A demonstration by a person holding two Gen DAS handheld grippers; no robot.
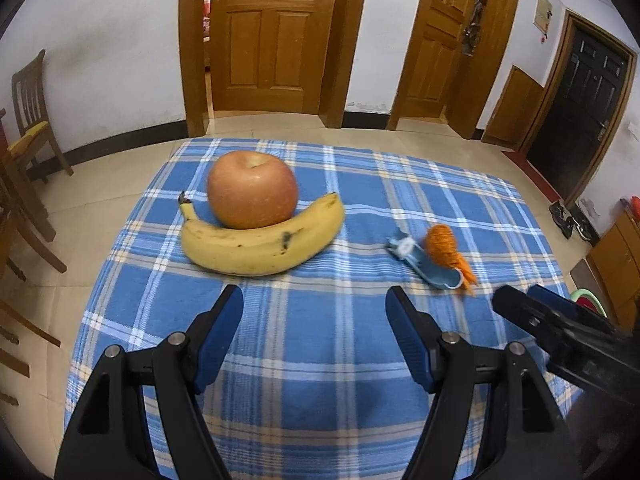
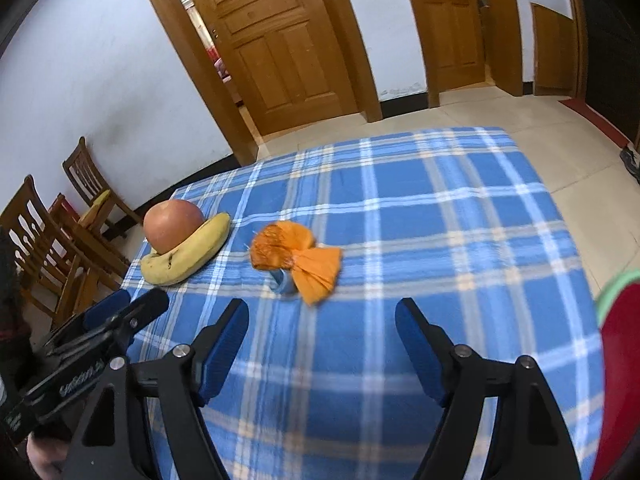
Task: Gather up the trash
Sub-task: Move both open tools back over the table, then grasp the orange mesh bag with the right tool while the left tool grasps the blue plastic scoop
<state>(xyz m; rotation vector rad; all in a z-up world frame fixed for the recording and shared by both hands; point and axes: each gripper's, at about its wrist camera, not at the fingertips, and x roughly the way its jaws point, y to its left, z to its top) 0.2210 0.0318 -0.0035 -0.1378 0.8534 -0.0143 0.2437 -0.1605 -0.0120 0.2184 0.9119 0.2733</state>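
Right wrist view: we see the orange wrapper (image 2: pixel 296 256) lying on the blue checked cloth (image 2: pixel 440 220), near the banana (image 2: pixel 188 252) and apple (image 2: pixel 173 226). Our right gripper (image 2: pixel 322 322) and left gripper (image 1: pixel 314 308) both have jaws spread wide, holding nothing.

An orange crumpled wrapper (image 2: pixel 296 254), fanned at one end, is laid flat on the blue plaid tablecloth (image 2: pixel 440 220), touching a small blue plastic scrap (image 1: pixel 430 266) partly beneath it.

Plaid-cloth table (image 1: pixel 320 344) w/ apple (image 1: pixel 252 190), banana (image 1: pixel 260 240), wrapper (image 2: pixel 296 256)
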